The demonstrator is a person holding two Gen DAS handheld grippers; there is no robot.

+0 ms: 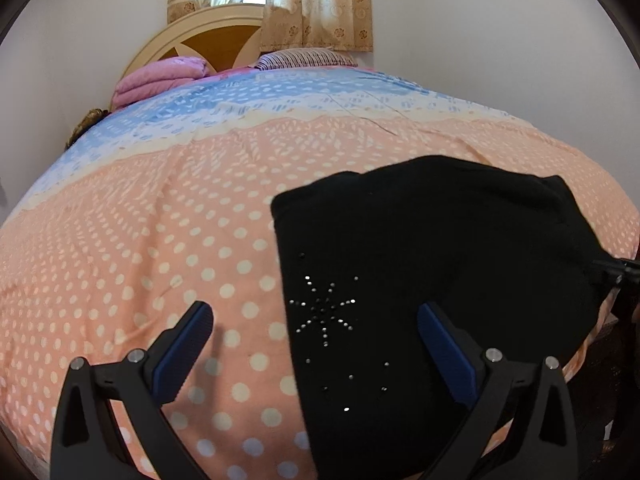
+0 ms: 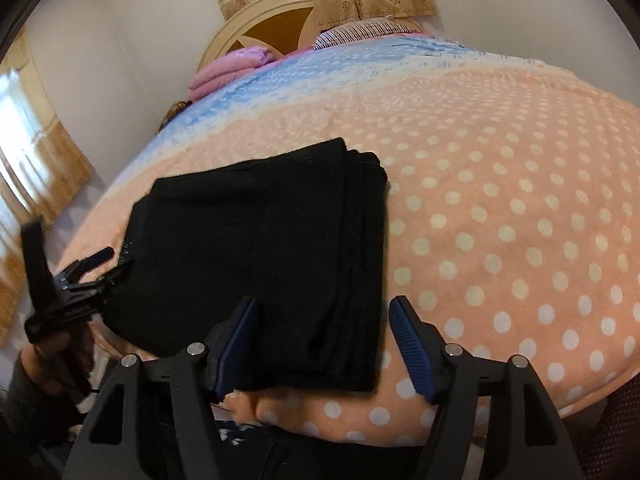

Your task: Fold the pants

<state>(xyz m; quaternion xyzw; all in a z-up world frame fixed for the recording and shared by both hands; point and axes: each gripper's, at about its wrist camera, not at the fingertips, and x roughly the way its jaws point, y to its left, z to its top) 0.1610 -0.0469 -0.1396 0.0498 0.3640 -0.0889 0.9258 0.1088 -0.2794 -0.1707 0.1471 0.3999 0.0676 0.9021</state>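
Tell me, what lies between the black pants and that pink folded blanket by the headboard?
Only bare bedspread, no objects, clearest in the left wrist view between pants and pink blanket.

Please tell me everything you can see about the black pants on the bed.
The black pants are folded into a flat, roughly rectangular stack of several layers, whose edges show along one side. The fabric looks soft and knitted. One face bears small shiny studs in a star pattern. The stack lies near the front edge of the bed, on the peach bedspread with white dots. The left gripper and the right gripper are open around the sides, not pinching it.
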